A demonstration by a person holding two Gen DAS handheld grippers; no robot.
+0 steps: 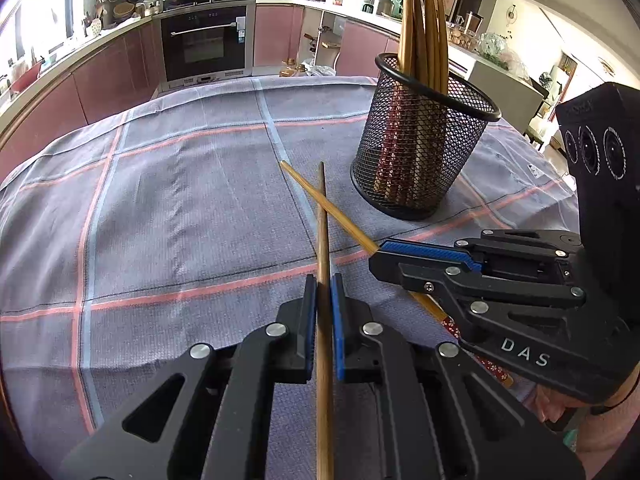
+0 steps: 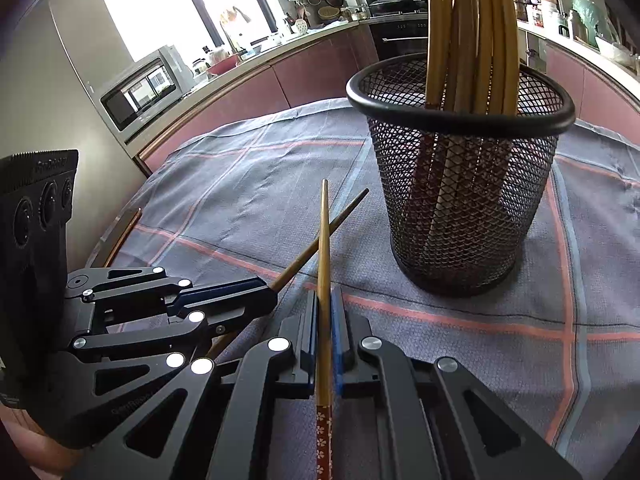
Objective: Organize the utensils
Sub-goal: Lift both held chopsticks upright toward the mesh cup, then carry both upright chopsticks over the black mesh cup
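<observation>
While clamped one per gripper, crossed above the checked cloth (image 1: 168,208) beside the mesh cup (image 1: 420,148).

Left wrist: left gripper (image 1: 324,312) pinched on a plain chopstick (image 1: 323,240) running straight between its pads; right gripper (image 1: 378,254) alongside, closed on the other. Right wrist: right gripper (image 2: 325,320) squeezing a flower-patterned chopstick (image 2: 325,248); tips crossing just before the cup (image 2: 460,208), full of upright chopsticks (image 2: 468,32).

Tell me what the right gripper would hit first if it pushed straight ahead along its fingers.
Most likely the checked tablecloth. The right gripper, shut on a chopstick, points downward, left of the mesh holder. The left gripper's chopstick crosses just ahead and might touch first; depth is unclear.
</observation>
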